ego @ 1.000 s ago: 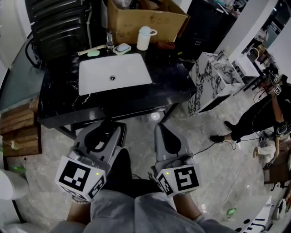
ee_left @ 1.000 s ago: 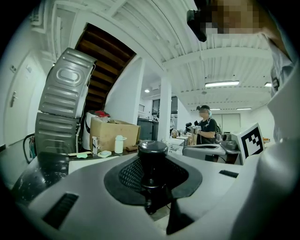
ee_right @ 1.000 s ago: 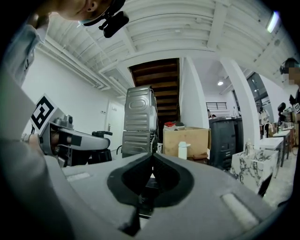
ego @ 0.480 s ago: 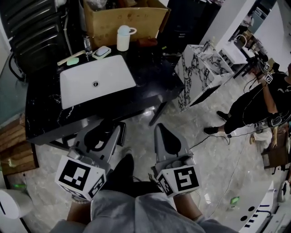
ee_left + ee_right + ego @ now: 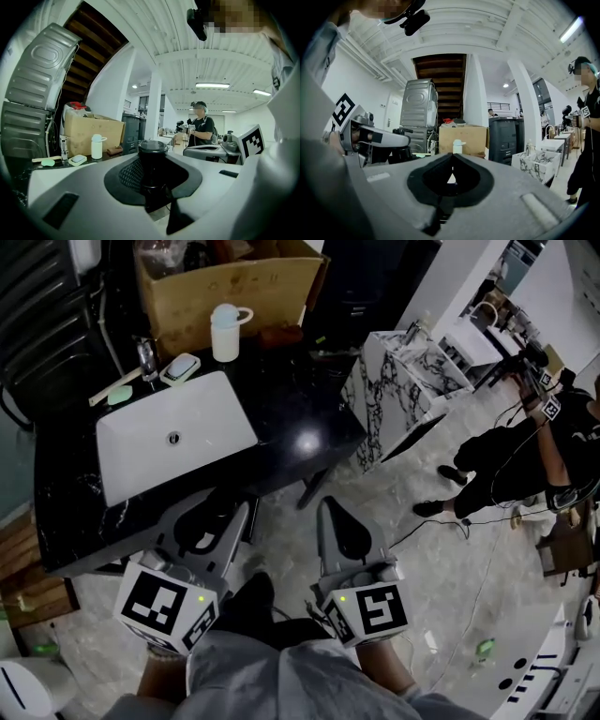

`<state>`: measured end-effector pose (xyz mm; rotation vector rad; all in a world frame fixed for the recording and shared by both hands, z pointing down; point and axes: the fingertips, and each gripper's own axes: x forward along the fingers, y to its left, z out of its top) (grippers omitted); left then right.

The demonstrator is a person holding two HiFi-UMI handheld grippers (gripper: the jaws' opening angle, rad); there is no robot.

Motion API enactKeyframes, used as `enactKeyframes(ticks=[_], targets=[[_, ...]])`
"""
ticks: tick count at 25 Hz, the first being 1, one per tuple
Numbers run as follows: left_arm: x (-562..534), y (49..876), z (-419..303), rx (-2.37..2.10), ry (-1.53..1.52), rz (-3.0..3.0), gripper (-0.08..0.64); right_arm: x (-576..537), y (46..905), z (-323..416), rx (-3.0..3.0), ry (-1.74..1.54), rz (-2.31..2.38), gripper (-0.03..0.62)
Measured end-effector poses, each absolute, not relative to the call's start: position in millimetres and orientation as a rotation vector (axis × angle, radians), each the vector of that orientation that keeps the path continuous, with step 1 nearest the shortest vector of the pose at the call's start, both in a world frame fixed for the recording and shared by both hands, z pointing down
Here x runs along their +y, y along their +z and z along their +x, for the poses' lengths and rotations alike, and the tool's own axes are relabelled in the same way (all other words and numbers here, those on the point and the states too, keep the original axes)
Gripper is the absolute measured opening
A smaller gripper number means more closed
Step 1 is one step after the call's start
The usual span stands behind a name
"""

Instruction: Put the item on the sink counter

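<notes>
The item, a dark capped bottle, stands upright in the left gripper view, clamped between the jaws of the left gripper; its lower part is hidden by them. In the right gripper view, the right gripper has its jaws together on nothing. In the head view both grippers hang over the floor just short of the black sink counter, where the bottle is only a dark shape. Reaching the counter, setting down and letting go are left.

Open work hall: white pillars, black sink counter, cardboard box
</notes>
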<state>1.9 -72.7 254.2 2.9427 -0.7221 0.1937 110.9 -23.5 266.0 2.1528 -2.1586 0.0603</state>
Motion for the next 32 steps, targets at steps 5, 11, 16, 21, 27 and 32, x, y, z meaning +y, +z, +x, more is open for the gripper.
enactKeyframes(ticks=[5, 11, 16, 21, 27, 32], targets=[[-107, 251, 35, -0.687, 0.19, 2.947, 0.095, -54, 259, 144, -2.127, 0.05, 2.182, -0.003], [-145, 252, 67, -0.652, 0.179, 2.953, 0.095, -90, 256, 170, -2.111, 0.053, 2.202, -0.003], [-174, 256, 85, -0.639, 0.189, 2.955, 0.095, -116, 258, 187, -2.096, 0.043, 2.214, -0.003], [-196, 266, 97, -0.626, 0.203, 2.945, 0.095, -140, 269, 197, -2.09, 0.068, 2.207, -0.003], [-217, 272, 107, -0.631, 0.205, 2.944, 0.095, -165, 274, 204, -2.108, 0.077, 2.198, -0.003], [-226, 275, 107, -0.637, 0.203, 2.938, 0.095, -177, 272, 202, -2.124, 0.07, 2.181, -0.003]])
